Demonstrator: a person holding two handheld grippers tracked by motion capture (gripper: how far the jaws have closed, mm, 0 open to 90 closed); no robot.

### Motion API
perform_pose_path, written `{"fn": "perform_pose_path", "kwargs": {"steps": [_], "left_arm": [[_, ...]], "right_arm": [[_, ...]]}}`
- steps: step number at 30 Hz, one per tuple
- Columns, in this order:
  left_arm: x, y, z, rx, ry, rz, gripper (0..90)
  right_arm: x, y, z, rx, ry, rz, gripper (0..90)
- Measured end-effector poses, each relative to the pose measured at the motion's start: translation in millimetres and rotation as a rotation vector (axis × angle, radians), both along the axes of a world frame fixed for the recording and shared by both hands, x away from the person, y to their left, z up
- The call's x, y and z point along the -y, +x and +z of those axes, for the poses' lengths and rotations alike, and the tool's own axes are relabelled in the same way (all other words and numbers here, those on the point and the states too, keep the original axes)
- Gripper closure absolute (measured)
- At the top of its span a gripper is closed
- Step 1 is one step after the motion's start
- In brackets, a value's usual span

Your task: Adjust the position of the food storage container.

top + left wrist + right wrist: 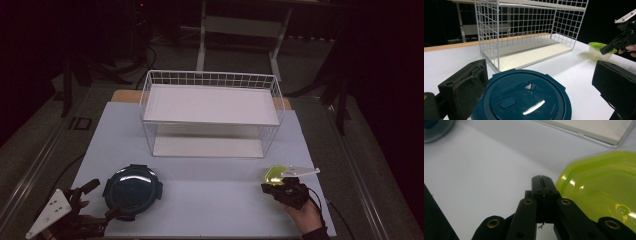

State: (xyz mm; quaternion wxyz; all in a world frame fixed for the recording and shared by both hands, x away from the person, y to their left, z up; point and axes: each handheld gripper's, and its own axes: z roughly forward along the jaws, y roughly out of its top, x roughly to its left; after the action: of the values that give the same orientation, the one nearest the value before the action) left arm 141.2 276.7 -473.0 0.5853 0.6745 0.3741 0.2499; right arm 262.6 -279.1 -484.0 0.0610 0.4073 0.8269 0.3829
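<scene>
Bench (210, 192) carries a white wire rack (210, 107) at the back centre, two shelves, both bare, nothing loaded

Dark teal round container (132, 186), lid on, sits on the bench front left, well short of the rack. In the left gripper view it lies right between the jaws, one pad (465, 88) either side of the lid

Left gripper (95, 202): jaws spread wide around the teal container, pads not pressing on it as far as I can see, so straddling, not gripping

Small container with lime green lid (273, 175) sits on the bench front right, also clear of the rack

Right gripper (267, 187): jaws pressed together, nothing between them. Closed tip sits just beside the green lid's near edge; can't tell if it touches. Looks like a nudge or a line-up rather than a grasp

Progress, my read: early. If both containers are bound for the rack, neither is lifted or shelved. Left side is closest to a pick, needs to close on the teal one. Right has to open its jaws before it can take the green-lidded one. Both lifts and placements remain
</scene>
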Motion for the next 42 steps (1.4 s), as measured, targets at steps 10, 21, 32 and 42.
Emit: {"fn": "perform_pose_path", "kwargs": {"steps": [10,21,32,42], "left_arm": [[-4.6,-2.8,5.7,-0.015,-0.048,-0.028,0.0],[-18.9,-1.6,14.7,-0.030,-0.075,-0.045,0.0],[-49.2,6.0,8.9,-0.006,-0.007,0.004,0.2],[-72.2,20.7,-10.8,-0.088,-0.006,0.002,0.2]], "right_arm": [[-5.2,-9.5,33.1,0.154,0.084,-0.010,78.9],[-8.4,-24.7,61.6,0.317,0.137,-0.023,39.7],[-7.2,-36.1,71.9,0.388,0.179,-0.013,14.0],[-2.9,-46.4,76.6,0.455,0.181,-0.049,14.5]]}}
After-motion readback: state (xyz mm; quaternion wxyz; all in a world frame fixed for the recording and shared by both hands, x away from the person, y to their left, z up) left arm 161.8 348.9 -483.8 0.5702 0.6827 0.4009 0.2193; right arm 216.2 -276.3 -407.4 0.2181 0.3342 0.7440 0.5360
